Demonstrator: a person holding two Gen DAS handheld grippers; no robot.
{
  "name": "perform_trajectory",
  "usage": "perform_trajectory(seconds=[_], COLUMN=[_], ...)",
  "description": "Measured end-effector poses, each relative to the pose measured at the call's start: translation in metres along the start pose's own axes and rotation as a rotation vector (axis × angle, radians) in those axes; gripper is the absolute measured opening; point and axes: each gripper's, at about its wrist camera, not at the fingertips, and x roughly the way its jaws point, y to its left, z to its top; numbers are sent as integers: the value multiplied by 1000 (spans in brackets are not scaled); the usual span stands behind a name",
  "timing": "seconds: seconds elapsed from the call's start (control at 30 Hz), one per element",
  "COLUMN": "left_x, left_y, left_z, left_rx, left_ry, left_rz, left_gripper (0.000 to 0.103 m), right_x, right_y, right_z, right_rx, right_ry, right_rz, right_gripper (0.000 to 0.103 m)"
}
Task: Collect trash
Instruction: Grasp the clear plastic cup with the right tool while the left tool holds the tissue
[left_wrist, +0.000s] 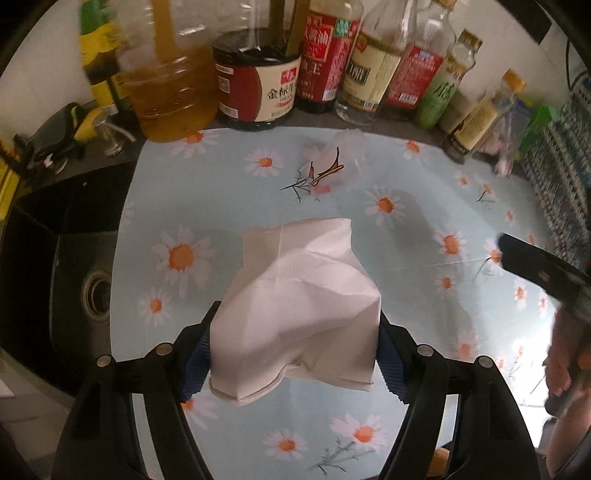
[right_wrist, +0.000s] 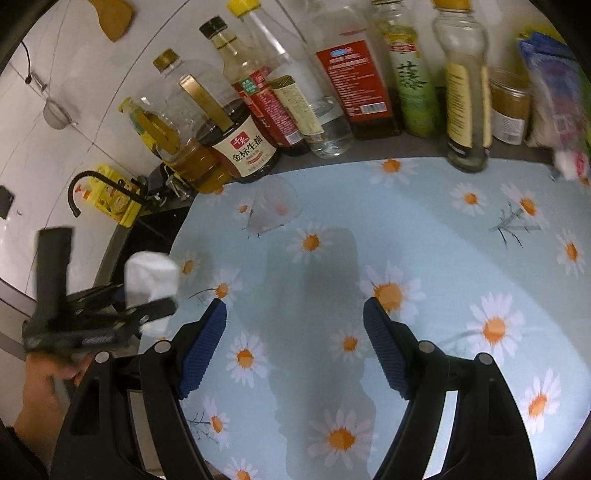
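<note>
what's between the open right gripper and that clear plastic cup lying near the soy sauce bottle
Only bare daisy-print tablecloth between the right gripper and the clear plastic cup, seen in the right wrist view.

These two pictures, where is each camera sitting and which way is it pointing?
Left wrist: sits on the left gripper, looking along its jaws, shut on a white tissue, toward the bottles; the right gripper pokes in at the right edge.
Right wrist: sits on the right gripper, jaws open above the daisy cloth; the person's left hand shows.
Shared: cloth, bottles, tissue, a clear plastic cup lying on the cloth.
</note>
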Motion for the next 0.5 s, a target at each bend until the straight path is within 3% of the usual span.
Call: perform_trajectory(seconds=[0.27,0.5], left_x=[-25,-31], left_y=[5,10], left_z=[-32,-68], left_rx=[-94,-194], left_ry=[-48,-49], left_rz=[16,19], left_gripper=[73,73], right_x=[38,91], right_y=[17,27], right_z=[43,80], right_rx=[-115,-193], right_ry=[46,114], right_rz=[9,0], right_gripper=[77,87])
